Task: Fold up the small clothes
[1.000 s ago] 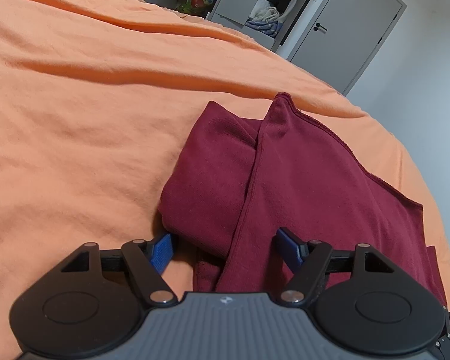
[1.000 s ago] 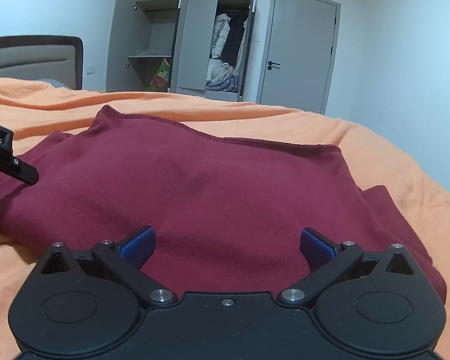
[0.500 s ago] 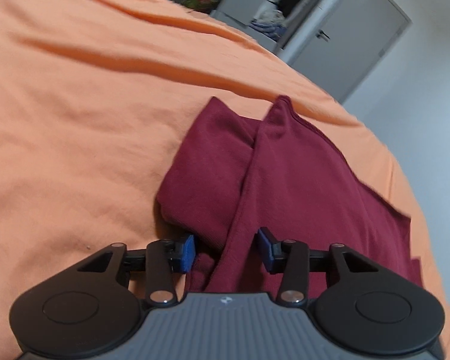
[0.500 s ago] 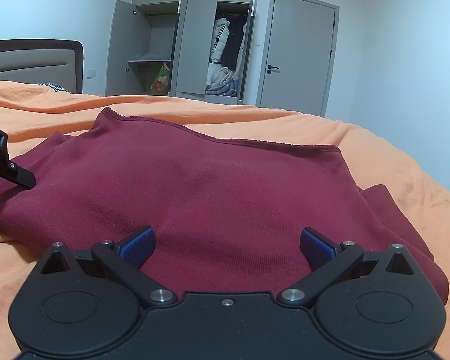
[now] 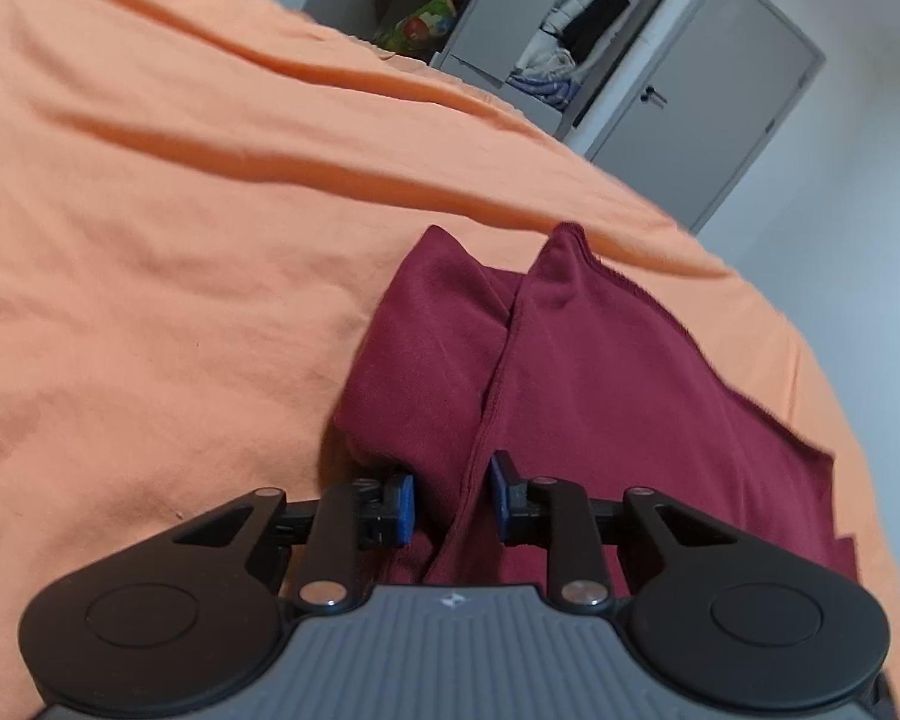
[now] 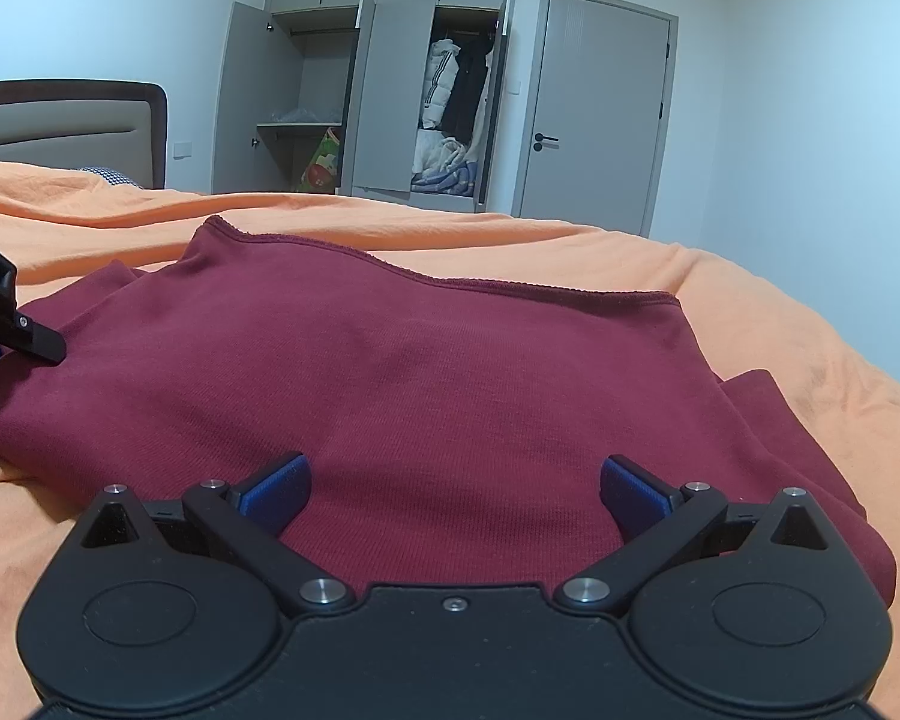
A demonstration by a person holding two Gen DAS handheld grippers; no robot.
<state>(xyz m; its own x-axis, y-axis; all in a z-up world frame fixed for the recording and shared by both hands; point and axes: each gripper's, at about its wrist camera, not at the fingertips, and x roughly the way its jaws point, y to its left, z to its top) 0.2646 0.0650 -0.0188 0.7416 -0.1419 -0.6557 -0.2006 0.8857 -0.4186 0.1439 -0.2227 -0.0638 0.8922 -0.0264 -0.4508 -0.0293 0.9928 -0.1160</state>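
While the left wrist view looked along the orange bed [image 5: 180,240], the left tool [image 5: 452,501] was clenched on a bunched side edge of the maroon garment [image 5: 600,396], which lay partly folded on the bed. In the right wrist view, the right tool [image 6: 455,489] was released, its fingers spread wide above the near edge of the garment [image 6: 420,372]. The cloth seemed soft, light and limp, so seams and corners looked the best places to hold.
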